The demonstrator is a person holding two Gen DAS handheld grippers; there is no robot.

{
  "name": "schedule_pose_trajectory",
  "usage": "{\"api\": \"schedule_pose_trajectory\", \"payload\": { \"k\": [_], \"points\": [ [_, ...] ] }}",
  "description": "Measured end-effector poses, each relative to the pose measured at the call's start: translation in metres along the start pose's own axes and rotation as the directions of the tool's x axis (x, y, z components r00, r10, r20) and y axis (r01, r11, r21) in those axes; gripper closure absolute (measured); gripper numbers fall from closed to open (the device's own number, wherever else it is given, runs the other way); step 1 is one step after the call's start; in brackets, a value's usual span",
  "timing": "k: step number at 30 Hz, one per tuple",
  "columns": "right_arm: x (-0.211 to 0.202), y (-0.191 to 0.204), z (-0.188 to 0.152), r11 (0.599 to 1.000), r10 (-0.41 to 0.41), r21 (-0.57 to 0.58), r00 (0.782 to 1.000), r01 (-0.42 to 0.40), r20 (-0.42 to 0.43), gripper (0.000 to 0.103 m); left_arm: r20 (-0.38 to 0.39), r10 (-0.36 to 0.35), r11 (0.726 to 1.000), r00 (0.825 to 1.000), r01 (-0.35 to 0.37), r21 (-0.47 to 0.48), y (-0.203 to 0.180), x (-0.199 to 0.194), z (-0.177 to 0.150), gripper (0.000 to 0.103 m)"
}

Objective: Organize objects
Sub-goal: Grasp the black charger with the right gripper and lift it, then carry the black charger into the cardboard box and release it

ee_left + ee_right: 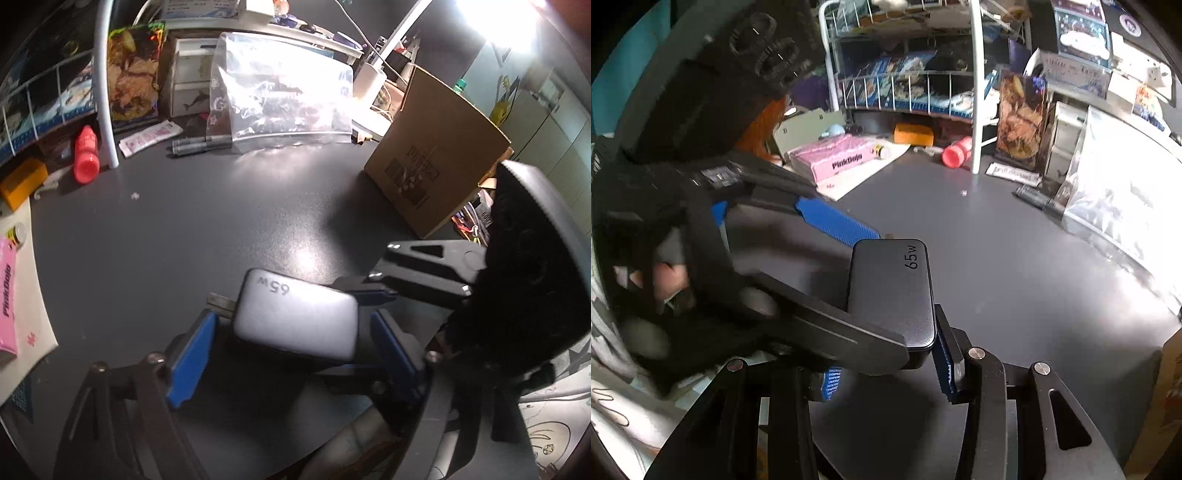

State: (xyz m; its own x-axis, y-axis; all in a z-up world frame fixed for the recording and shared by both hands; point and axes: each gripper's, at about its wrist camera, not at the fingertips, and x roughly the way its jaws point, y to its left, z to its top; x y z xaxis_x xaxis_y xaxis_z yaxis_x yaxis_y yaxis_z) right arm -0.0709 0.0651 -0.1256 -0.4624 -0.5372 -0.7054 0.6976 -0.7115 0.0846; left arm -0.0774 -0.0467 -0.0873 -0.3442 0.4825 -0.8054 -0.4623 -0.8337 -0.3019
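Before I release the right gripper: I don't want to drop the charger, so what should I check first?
1. Right gripper grips the charger: ok, jaws shut on its end.
2. Left gripper straddles the charger: ok.
3. Left jaws pressing on it: not ok, there are gaps on both sides.
4. Charger resting on the table: cannot tell.
5. Cardboard box open for a drop-off: cannot tell.

Dark desk point(221, 221), white wire shelf point(905, 81), bright lamp glare point(517, 22).
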Motion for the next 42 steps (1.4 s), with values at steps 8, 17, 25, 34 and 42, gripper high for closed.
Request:
{"api": "schedule_pose_trajectory", "payload": {
  "k": [8, 17, 25, 34, 42],
  "points": [
    [-0.035, -0.004, 0.024, 0.996, -0.084, -0.026, 0.994, 0.086, 0.066, 0.066, 0.092, 0.01, 0.997, 0.996, -0.017, 0.081, -0.027, -0.034, 0.036, 0.033],
    [-0.121, -0.024, 0.064, 0.969, -0.24, -0.011, 0.955, 0.246, 0.176, 0.066, 0.173, -0.043, 0.965, 0.984, -0.005, 0.264, -0.097, -0.071, 0.118, 0.033],
    [-0.193, -0.08, 0.061, 0.919, -0.391, 0.125, 0.902, 0.373, 0.182, 0.066, 0.081, -0.127, 0.92, 0.989, 0.087, 0.381, -0.168, -0.03, 0.191, 0.032],
    [-0.216, -0.162, 0.019, 0.866, -0.404, 0.337, 0.914, 0.369, 0.038, 0.066, -0.118, -0.162, 0.909, 0.98, 0.194, 0.37, -0.215, 0.058, 0.232, 0.032],
    [-0.215, -0.181, 0.003, 0.829, -0.433, 0.377, 0.901, 0.412, -0.031, 0.058, -0.12, -0.147, 0.922, 0.982, 0.18, 0.342, -0.22, 0.068, 0.236, 0.016]
  ]
}}
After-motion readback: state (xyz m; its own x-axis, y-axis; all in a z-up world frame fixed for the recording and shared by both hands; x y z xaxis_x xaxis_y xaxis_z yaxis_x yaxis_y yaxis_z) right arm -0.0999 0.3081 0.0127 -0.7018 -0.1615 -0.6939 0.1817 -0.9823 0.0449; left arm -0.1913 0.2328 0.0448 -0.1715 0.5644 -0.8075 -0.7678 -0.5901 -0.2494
